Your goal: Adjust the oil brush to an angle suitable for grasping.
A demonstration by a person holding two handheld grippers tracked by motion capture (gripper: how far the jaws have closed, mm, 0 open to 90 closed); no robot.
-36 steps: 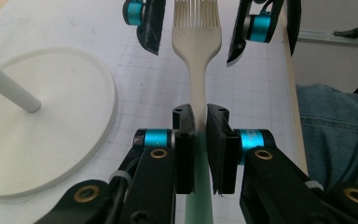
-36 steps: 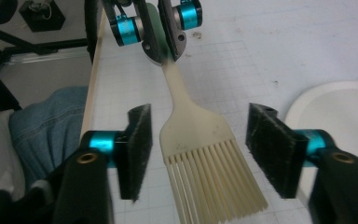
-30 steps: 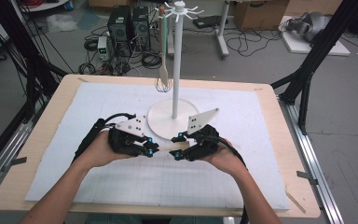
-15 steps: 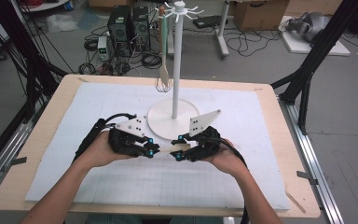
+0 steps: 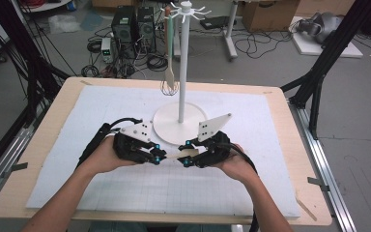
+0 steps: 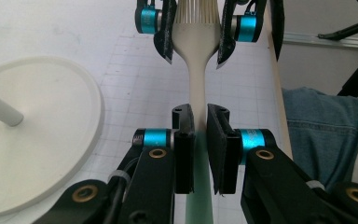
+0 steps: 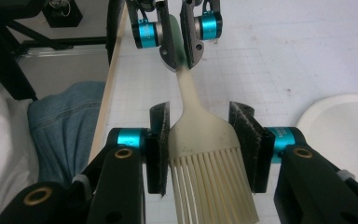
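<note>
Left gripper view looks along the slim cream neck of a silicone pastry brush (image 6: pixel 197 60), pinched tight in the left gripper (image 6: pixel 200 119) above the gridded white mat (image 6: pixel 135 88). The right gripper (image 7: pixel 200 128) brackets the brush's broad, ribbed bristle head, its jaws having just been closing; right pad stands off

cream brush (image 7: pixel 205 140) with green handle; black grippers, blue trim.
</note>
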